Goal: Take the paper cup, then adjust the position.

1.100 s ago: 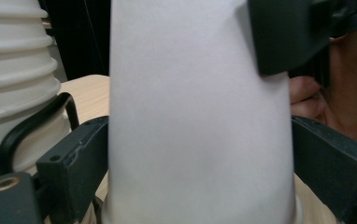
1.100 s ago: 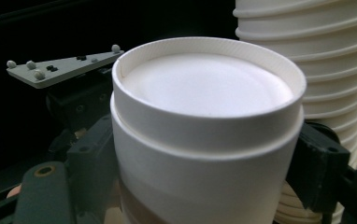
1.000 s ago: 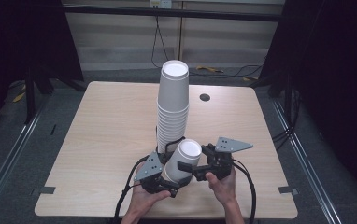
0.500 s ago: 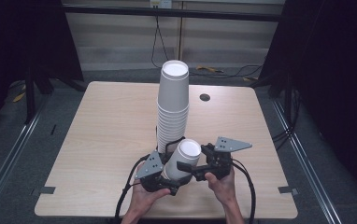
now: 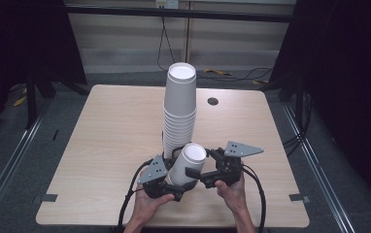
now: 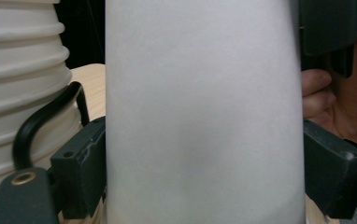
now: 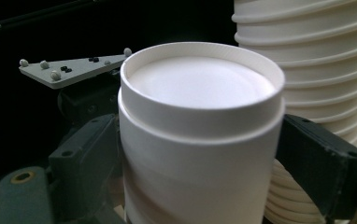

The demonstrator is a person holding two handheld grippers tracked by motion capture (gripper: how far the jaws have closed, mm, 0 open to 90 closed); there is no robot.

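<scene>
- A pale wooden table [image 5: 106, 145] with rounded corners was seen from above; a tall stack of upside-down white paper cups [image 5: 178, 109] stood near its middle.
- An upside-down short white paper cup stack [image 5: 187, 164] was held tilted just in front of the tall stack, between both tools.
- The left gripper [image 5: 166, 187], whose jaws had just been closing, was clamped on the short stack's lower wall [image 6: 204, 116].
- The right gripper [image 5: 208, 175] was pressed against its upper part [image 7: 200, 121], just below the base rim.
- To separate 1 cup cleanly, light pressure would probably be best, so the thin walls are not crushed, with a straight pull along the cup's axis.
</scene>
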